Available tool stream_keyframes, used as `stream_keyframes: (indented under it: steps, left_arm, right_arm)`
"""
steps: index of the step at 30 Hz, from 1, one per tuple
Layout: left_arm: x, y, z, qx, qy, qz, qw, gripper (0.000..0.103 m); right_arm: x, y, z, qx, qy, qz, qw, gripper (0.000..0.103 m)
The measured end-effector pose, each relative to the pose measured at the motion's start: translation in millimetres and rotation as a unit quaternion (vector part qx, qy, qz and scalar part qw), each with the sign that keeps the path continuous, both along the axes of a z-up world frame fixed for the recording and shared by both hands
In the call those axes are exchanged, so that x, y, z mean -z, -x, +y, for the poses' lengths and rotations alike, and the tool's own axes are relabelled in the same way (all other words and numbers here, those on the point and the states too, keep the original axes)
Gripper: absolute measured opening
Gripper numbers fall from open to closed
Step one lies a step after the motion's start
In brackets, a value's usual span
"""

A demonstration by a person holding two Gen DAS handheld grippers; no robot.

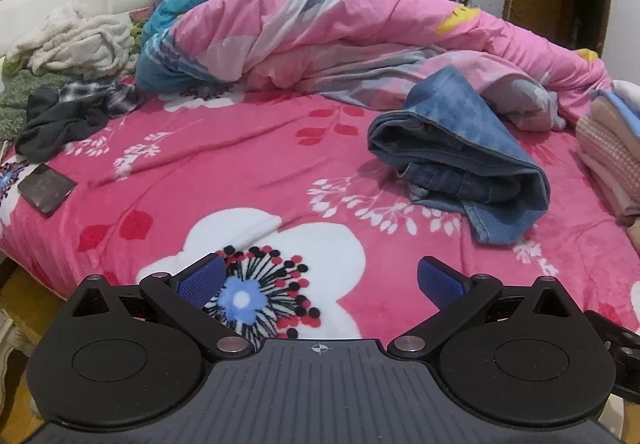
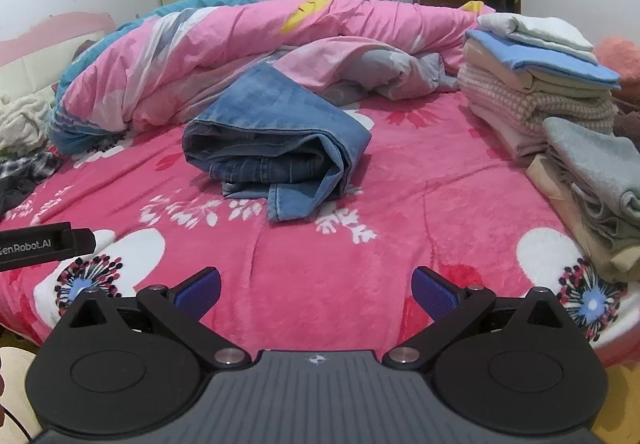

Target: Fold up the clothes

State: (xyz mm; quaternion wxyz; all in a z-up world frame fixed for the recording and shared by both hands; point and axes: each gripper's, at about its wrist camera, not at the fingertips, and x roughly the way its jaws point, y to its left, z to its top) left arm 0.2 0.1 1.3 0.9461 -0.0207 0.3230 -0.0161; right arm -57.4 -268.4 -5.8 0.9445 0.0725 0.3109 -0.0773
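Two hand-held grippers over a bed (image 2: 400,172) covered by a pink floral blanket. The left hand-held gripper (image 1: 320,284) and the right hand-held gripper (image 2: 316,290) both hang at the near edge with jaws spread wide and nothing between the blue pads (image 2: 434,294); neither touches any cloth. The task's thing in the middle of the bed is a pair of jeans (image 2: 276,148), lying as a loose, bulky bundle with one flap thrown over the layers and a hem trailing toward the near side (a rough fold, not a flat one). To the right stands a stack of folded clothes (image 2: 536,84), with a second, lower folded pile (image 2: 592,188) nearer. At the far left lie unfolded garments, dark and checked (image 1: 68,112), beside a cream-coloured heap (image 1: 72,44); a rumpled quilt (image 1: 320,28) runs along the far side.

The scene fits either of two stages: the jeans just released after a folding pass, or the jeans awaiting a further fold. Any further fold would call for a hold on two edges at once, since the thick denim tends to spring open.
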Motion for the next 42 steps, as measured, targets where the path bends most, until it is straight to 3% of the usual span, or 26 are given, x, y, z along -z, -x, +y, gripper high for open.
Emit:
stream_keyframes:
  steps: [7, 13, 18, 25, 29, 42]
  left_arm:
    - [0, -6, -3, 0.020, -0.002, -0.019, 0.9996, 0.103]
    - [-6, -7, 2, 0.030, 0.036, -0.052, 0.9976, 0.103]
    - [-10, -8, -1, 0.010, 0.072, -0.049, 0.9961, 0.103]
    - [-13, -9, -19, -0.014, 0.046, -0.040, 0.9980, 0.103]
    - [-15, -9, -32, -0.009, 0.014, -0.048, 0.9987, 0.103]
    - [-16, -18, -44, -0.005, -0.029, -0.023, 0.9993, 0.103]
  right_arm:
    - [2, -9, 2, 0.001, 0.006, 0.001, 1.000, 0.103]
    - [2, -5, -1, 0.016, 0.023, 0.000, 1.000, 0.103]
    - [3, -2, -9, 0.030, 0.023, 0.000, 0.999, 0.103]
    - [4, -6, -27, 0.048, 0.022, -0.006, 0.999, 0.103]
    - [5, -11, -34, 0.050, 0.017, -0.001, 0.999, 0.103]
    - [9, -21, -38, 0.056, 0.007, 0.012, 0.998, 0.103]
